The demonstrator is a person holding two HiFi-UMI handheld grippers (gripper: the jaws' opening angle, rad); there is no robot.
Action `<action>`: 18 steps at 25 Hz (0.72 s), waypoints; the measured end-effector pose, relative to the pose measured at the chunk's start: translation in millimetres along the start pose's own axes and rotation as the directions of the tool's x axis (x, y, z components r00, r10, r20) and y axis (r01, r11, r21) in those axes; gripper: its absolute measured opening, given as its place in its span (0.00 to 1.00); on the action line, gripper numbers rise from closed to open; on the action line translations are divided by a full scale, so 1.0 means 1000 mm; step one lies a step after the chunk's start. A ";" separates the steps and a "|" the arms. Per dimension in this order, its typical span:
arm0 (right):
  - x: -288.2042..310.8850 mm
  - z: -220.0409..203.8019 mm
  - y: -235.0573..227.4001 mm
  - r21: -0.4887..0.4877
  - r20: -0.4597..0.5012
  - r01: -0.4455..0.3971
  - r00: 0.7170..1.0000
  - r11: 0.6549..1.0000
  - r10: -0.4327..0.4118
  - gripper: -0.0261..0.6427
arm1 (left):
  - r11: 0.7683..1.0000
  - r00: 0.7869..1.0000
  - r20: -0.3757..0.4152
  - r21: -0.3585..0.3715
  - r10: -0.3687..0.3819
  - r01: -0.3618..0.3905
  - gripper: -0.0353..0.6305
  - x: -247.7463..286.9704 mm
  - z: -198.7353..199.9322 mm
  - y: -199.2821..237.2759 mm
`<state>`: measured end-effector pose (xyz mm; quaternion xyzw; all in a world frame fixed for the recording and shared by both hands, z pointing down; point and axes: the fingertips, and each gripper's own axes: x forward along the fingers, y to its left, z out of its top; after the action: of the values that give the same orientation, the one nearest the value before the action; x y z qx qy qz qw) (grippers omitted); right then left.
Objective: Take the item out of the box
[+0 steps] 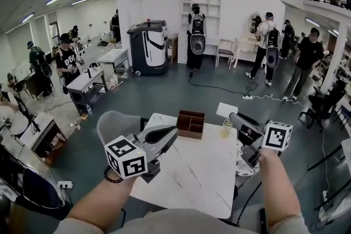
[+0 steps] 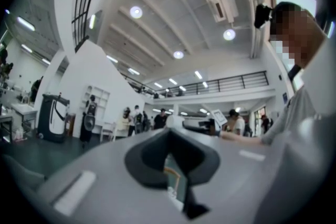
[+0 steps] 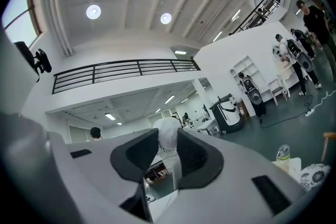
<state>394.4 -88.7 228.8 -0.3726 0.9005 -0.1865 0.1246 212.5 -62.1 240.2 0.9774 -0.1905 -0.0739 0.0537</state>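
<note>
A brown wooden box [image 1: 190, 123] with compartments stands at the far edge of the white marble table [image 1: 192, 178]. My right gripper [image 1: 233, 116] hovers to the right of the box, above the table's far right corner. It is shut on a white item [image 1: 225, 110], which rises with a rounded top between the pads [image 3: 167, 136] of the right gripper [image 3: 168, 147]. My left gripper [image 1: 173, 134] hangs over the table's left side, pointing toward the box. The left gripper [image 2: 173, 165] is open by a narrow gap with nothing in it.
A small bottle [image 1: 226, 128] stands on the table right of the box, seen also as a bottle [image 3: 282, 153] in the right gripper view. A grey chair [image 1: 116, 124] is at the table's far left, a patterned cushion [image 1: 241, 164] at its right. Several people stand in the hall beyond.
</note>
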 end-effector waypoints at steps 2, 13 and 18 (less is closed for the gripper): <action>0.000 -0.013 0.005 0.002 0.006 -0.007 1.000 1.000 0.007 0.20 | 1.000 1.000 -0.012 0.002 -0.011 0.011 0.06 -0.007 -0.008 -0.003; 0.035 -0.093 0.040 0.040 0.017 0.032 0.999 0.999 -0.033 0.20 | 0.989 0.987 -0.065 -0.037 -0.145 0.143 0.06 -0.060 -0.051 0.026; 0.067 -0.144 0.058 0.104 0.035 0.074 0.996 0.992 -0.078 0.20 | 0.978 0.973 -0.100 -0.060 -0.207 0.202 0.06 -0.106 -0.069 0.059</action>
<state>260.2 -63.8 327.7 -0.4034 0.8723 -0.2297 0.1538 104.8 -71.1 329.0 0.9928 -0.0839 -0.0320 0.0798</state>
